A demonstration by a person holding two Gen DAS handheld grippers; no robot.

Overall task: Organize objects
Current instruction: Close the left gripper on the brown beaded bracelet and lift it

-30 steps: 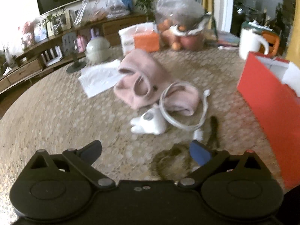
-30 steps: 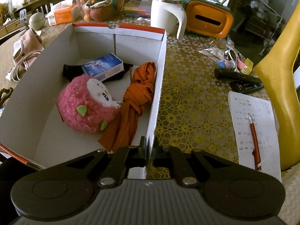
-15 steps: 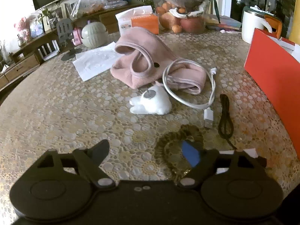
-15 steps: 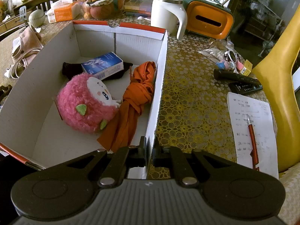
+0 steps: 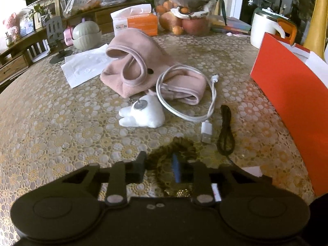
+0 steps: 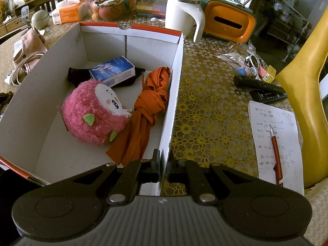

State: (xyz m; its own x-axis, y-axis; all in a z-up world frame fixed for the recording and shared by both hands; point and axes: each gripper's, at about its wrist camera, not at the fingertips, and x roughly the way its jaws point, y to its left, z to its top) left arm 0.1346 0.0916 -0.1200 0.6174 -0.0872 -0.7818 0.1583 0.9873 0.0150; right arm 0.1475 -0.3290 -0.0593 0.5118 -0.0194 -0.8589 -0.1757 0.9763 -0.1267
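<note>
My left gripper (image 5: 158, 167) is low over the table (image 5: 51, 123), jaws closing w/ the dark scrunchie (image 5: 174, 150) between them. One side of the ring sits in the gap; can't tell if the pads press it yet. The scrunchie lies on the tablecloth, near side of the red box (image 5: 291, 94) and apart from it.

Other loose stuff, all placed vs. that box: black hair tie (image 5: 225, 131) lies closest to its red wall, just beside the scrunchie. White USB cable (image 5: 184, 94) is coiled further off, partly over the pink fabric piece (image 5: 133, 61). A small white plush (image 5: 143, 116) touches the cable loop on the side away from the box.

My right gripper (image 6: 163, 164) is pressed together on the box (image 6: 176, 82), pinching its white side wall at the near end. Inside the box: pink plush toy (image 6: 92, 114), knotted orange cloth (image 6: 147, 110) vs. the pinched wall, blue-white carton (image 6: 112, 71) on a black item at the far end.
</note>
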